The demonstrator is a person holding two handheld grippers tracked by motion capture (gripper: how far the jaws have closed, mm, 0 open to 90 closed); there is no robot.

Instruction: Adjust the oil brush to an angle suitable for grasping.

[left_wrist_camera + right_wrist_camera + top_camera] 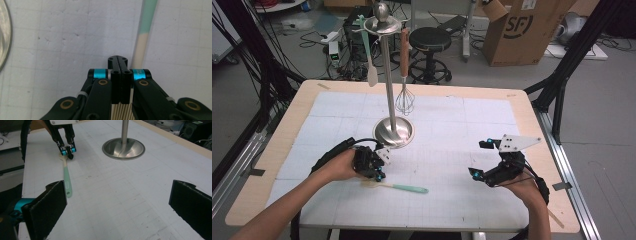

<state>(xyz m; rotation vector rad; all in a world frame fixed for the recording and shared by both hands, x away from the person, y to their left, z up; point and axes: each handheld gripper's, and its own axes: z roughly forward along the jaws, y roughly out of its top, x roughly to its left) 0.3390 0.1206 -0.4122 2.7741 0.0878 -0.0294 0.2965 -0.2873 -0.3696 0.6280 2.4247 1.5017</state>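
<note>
my left gripper [371,164] covers the spatula [398,187] head from above; its own view cuts the handle at the top edge and the stand base [4,37] at left.

High view overhead, facing forward; gripper views close, low; all share stand base [394,131].

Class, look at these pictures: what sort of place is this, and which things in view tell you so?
Most likely a lab or workshop set up for recording, not a kitchen. The table has a gridded white mat, cables and electronics lie on the bare floor behind, and a cardboard box stands beside a work stool.
</note>
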